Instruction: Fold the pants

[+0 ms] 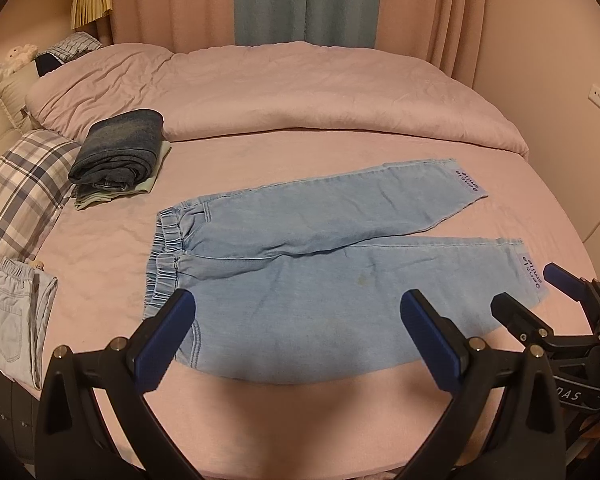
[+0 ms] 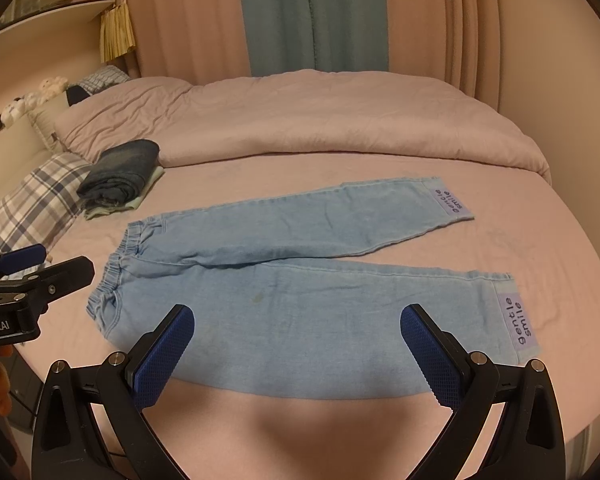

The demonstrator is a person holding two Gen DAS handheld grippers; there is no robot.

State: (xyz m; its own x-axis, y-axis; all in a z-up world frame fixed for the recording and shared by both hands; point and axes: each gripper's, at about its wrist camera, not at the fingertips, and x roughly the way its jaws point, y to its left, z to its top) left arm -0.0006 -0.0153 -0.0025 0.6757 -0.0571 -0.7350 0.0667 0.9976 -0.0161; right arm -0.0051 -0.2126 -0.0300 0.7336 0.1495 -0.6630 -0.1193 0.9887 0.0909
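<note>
While the light blue pants [image 1: 340, 248] lie flat and unfolded on the pink bed sheet [image 1: 100, 248], waistband to the left and both legs running right, neither gripper touches them. Cuff patches read "gentle smile" [image 2: 518, 326]. Left gripper [image 1: 296, 336] hovers over the near leg, jaws wide apart, empty. Right gripper [image 2: 298, 344] same: spread wide, nothing held, above the near leg. Folded dark denim stack [image 1: 118, 152] sits beyond the waistband, plaid pillow [image 1: 24, 184] at left, rumpled duvet [image 1: 300, 92] behind.
</note>
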